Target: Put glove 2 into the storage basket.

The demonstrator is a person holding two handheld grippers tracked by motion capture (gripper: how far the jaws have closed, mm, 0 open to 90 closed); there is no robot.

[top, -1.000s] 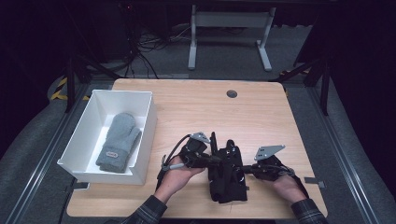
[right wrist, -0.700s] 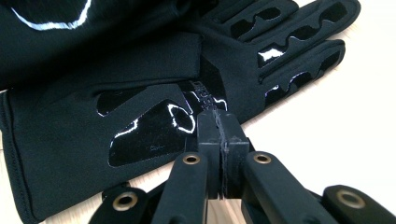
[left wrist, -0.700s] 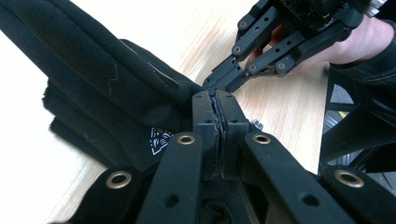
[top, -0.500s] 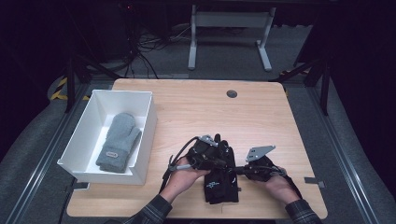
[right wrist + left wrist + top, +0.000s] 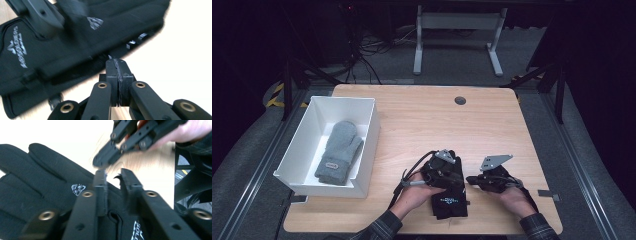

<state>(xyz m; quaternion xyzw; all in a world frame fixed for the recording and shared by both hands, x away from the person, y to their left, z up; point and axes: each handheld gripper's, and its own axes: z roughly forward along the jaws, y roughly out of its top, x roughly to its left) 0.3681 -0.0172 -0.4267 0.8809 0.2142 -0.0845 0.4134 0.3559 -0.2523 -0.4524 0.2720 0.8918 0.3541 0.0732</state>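
Presently catalogued, near edge of the pale wooden tabletop (image 5: 422,120): one black fabric glove (image 5: 448,200) with a small white crest and white lettering at the cuff, lying flat between the person's two hands, fingers pointing away from the person.

Left hand-held gripper (image 5: 112,176): black, two-jawed, resting over the upper part of the black glove in the high view (image 5: 443,170). Its jaws stand a narrow gap apart, having just been opening; nothing is pinched between the pads, and the glove's cloth lies beneath them.

Right hand-held gripper (image 5: 117,62): black, with a grey three-cornered plate on top, just right of the glove in the high view (image 5: 474,179). Its jaws are pressed together with nothing between them, the tips close to the glove's edge; whether they touch it cannot be told.

Left side of tabletop: one white rectangular plastic bin (image 5: 364,145), open-topped, containing one grey knitted mitten (image 5: 338,152) with a small label at the cuff, well apart from the black glove.
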